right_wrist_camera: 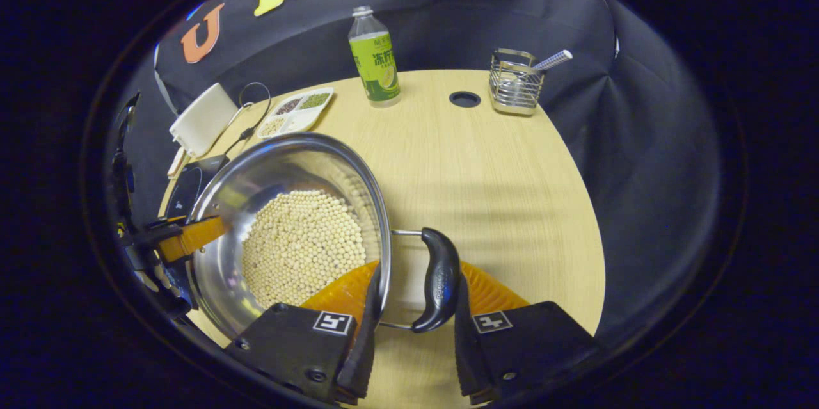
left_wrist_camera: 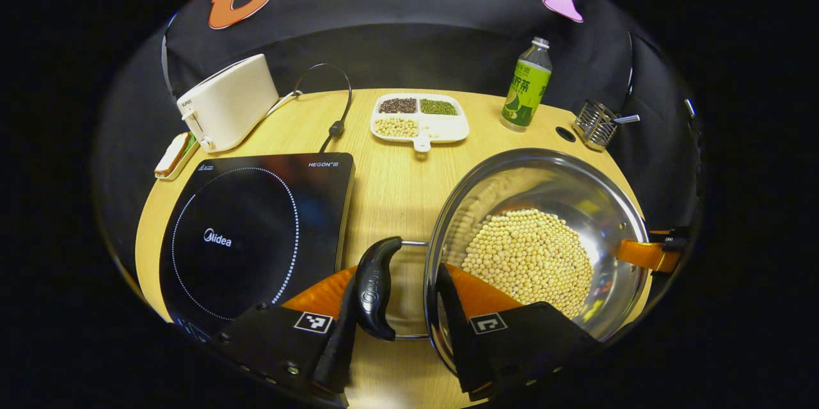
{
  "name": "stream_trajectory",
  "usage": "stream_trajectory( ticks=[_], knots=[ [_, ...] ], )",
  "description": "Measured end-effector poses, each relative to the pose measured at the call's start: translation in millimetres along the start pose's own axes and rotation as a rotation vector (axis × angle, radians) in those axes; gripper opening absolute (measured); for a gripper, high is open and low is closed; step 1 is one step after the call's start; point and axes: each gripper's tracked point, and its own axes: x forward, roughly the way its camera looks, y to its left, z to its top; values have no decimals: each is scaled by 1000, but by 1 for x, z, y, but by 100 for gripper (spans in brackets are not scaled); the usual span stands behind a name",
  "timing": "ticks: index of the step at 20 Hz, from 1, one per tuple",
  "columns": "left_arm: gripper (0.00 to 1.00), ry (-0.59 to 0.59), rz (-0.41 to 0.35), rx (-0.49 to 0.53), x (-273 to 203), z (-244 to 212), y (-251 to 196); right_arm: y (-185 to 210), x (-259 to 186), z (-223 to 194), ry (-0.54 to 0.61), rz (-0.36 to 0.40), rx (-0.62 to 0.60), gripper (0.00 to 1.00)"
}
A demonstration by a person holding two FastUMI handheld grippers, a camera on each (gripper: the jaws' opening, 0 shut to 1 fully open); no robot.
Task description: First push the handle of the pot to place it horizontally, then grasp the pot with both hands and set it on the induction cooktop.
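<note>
Left gripper view. My left gripper (left_wrist_camera: 398,326) sits at the bottom centre, its jaws spread and straddling the pot's left handle (left_wrist_camera: 376,287); one finger lies outside the black grip, the other (left_wrist_camera: 477,297) reaches over the rim into the pot. I cannot tell whether either finger presses on anything. The steel pot (left_wrist_camera: 579,194), holding soybeans (left_wrist_camera: 530,260), stands at lower right on the wooden table (left_wrist_camera: 390,185). The handle lies level, long axis running up the frame. The induction cooktop (left_wrist_camera: 256,230) lies at lower left, just beside the handle, so I judge the carry goes leftward. At right edge, the right gripper's orange finger (left_wrist_camera: 643,255) reaches the far rim. Upper frame: toaster (left_wrist_camera: 227,102), sectioned bean tray (left_wrist_camera: 419,118), green bottle (left_wrist_camera: 526,86), wire caddy (left_wrist_camera: 595,124).

Right gripper view. My right gripper (right_wrist_camera: 414,316) sits at bottom centre, jaws apart around the right handle (right_wrist_camera: 438,278), one finger inside the rim; contact unclear. The pot (right_wrist_camera: 224,185) fills the lower left. The left gripper (right_wrist_camera: 189,236) shows at its far rim. Both handles look level; I judge the lift is next, both grippers equally near.
</note>
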Motion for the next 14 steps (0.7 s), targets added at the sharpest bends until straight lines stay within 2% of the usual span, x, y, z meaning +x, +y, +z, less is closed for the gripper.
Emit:
stream_trajectory(
  ticks=[6,7,8,12,13,14],
  knots=[
    [63,-36,-24,20,-27,10,11,18,-36,-4,-33,-16,16,52],
    [73,-39,-23,18,-33,10,16,23,-41,-5,-35,-15,13,52],
    [63,-42,-23,17,-37,10,21,29,-43,-4,-38,-13,10,52],
    [63,-50,-6,10,-54,12,52,62,-51,-4,-42,4,-2,52],
    [73,-53,0,7,-57,12,62,73,-51,-4,-42,10,-6,52],
    [73,-53,7,3,-61,12,71,84,-51,-4,-39,16,-13,52]
  ],
)
